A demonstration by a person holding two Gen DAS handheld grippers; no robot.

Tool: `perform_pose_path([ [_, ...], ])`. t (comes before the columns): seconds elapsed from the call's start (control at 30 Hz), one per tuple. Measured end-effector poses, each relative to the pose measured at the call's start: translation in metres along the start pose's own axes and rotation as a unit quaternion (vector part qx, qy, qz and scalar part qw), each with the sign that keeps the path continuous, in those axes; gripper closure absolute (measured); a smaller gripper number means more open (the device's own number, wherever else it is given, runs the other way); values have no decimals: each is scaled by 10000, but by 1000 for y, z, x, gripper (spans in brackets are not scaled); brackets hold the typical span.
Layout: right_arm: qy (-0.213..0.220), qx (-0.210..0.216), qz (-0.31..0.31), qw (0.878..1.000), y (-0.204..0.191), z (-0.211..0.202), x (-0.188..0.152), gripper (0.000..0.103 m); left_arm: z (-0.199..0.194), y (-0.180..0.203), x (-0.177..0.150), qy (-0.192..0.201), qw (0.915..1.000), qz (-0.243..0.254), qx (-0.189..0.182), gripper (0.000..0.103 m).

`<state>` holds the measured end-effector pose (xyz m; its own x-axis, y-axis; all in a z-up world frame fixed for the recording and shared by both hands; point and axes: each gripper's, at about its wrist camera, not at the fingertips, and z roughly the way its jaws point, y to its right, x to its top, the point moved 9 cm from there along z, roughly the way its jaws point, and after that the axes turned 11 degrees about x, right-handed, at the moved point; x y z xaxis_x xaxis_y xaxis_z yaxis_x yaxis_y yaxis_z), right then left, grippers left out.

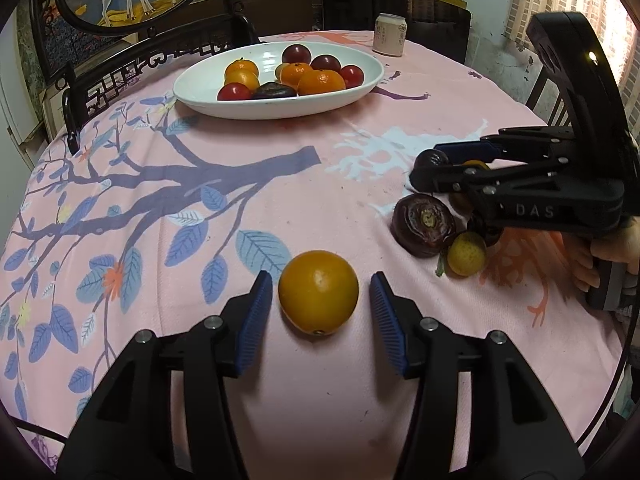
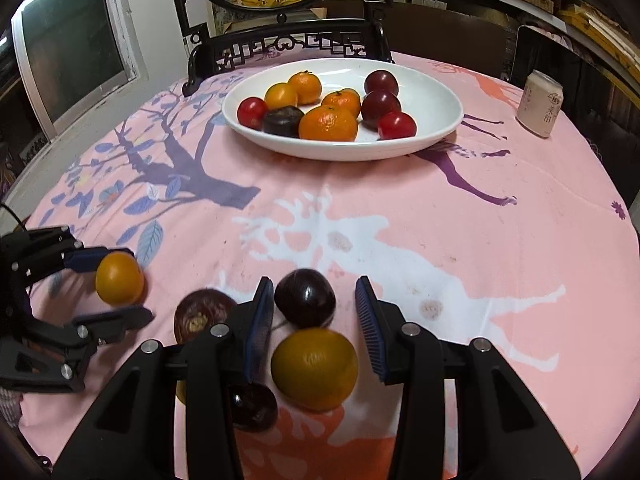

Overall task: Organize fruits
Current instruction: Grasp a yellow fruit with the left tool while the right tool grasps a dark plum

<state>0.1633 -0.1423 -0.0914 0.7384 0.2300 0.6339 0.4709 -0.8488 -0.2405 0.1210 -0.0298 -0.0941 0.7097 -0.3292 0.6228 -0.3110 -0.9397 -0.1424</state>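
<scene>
In the left wrist view an orange [image 1: 318, 292] lies on the pink cloth between the blue pads of my left gripper [image 1: 320, 278], with a small gap on each side; the jaws stand open. In the right wrist view my right gripper [image 2: 314, 280] is open around a dark plum [image 2: 305, 298], which sits close to the left pad and clear of the right one. A yellow-orange fruit [image 2: 315, 368] lies nearer the camera between the fingers, untouched. The white oval dish [image 2: 432, 100] at the far side holds several oranges and red plums.
A flat dark purple fruit [image 1: 424, 224], a small yellow fruit [image 1: 466, 254] and a small dark fruit [image 2: 252, 406] lie by the right gripper [image 1: 424, 172]. A drink can [image 2: 540, 104] stands at the far right. A carved dark chair [image 2: 280, 46] stands behind the dish.
</scene>
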Motion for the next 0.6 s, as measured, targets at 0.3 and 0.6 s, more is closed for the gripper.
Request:
perform_pose_path([
  [0.3, -52, 1, -70, 10000, -3, 0, -3, 71, 0, 0, 0, 2, 10000, -5, -7, 50],
  [0.6, 527, -279, -105, 9982, -1, -27, 11, 72, 0, -4, 4, 33, 9998, -157, -114, 66],
])
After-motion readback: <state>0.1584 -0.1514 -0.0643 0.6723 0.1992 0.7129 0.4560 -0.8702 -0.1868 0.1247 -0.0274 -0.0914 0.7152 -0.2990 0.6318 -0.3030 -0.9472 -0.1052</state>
